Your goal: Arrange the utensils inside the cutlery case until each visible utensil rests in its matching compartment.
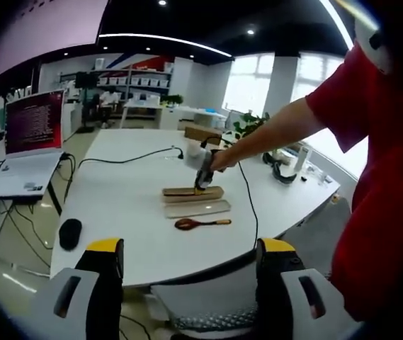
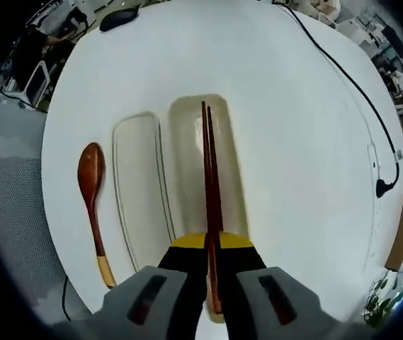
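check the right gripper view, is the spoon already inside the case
No, the spoon lies on the white table beside the case, outside its compartments.

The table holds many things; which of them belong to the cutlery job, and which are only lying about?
Job things: chopsticks held by the right gripper; cutlery case; its lid; wooden spoon.

Lying about: black mouse, black cable, laptop.

Between my right tongs' jaws I'm gripping glossy dark-red lacquered wooden chopsticks (image 2: 209, 184); the pale cutlery case (image 2: 231, 170) beneath is looking smooth and matt, left of it the brown wooden spoon (image 2: 92, 191) is shining.
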Available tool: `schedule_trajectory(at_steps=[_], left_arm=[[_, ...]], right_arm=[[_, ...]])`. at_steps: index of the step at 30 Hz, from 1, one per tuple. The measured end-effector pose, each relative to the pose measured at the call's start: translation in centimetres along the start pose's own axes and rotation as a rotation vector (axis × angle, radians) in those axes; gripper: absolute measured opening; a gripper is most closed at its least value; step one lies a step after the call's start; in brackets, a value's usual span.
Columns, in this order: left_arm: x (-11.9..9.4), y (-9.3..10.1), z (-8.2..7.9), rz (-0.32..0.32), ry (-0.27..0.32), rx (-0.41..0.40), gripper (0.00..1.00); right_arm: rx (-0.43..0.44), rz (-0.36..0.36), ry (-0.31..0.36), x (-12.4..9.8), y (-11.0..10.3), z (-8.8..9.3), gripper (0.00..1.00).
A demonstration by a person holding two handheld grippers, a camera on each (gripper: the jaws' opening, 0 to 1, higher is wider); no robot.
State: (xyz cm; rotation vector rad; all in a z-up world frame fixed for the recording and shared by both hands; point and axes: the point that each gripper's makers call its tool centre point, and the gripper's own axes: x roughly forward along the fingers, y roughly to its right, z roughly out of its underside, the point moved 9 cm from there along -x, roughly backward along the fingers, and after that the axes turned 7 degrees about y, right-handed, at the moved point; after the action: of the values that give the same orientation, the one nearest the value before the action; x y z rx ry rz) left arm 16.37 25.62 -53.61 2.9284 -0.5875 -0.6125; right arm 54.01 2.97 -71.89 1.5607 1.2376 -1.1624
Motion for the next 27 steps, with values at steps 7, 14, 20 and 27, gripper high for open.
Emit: schedule_trajectory(at_steps=[7,14,20,27], left_arm=[[0.5,0.2,-0.6,0.015,0.008,0.018,0.78],[0.2,0.4,-1.0,0.016,0.004,0.046,0.78],[-0.3,0.2,-1.1,0.004,0.009,0.047,0.78],[0.1,1.0,-1.3,0.028,0.029,0.060,0.78]], right_arm=[[0.027,0.003,0.021,-0.2,0.1,0.2,0.01],[0.044,0.028,0.032,-0.2,0.4,0.5,0.04],[0.045,0.066,0.089,-1.3,0.4,0.2,0.08],[0.045,0.067,0.128,-2.4,-0.6,0.3,0.12]])
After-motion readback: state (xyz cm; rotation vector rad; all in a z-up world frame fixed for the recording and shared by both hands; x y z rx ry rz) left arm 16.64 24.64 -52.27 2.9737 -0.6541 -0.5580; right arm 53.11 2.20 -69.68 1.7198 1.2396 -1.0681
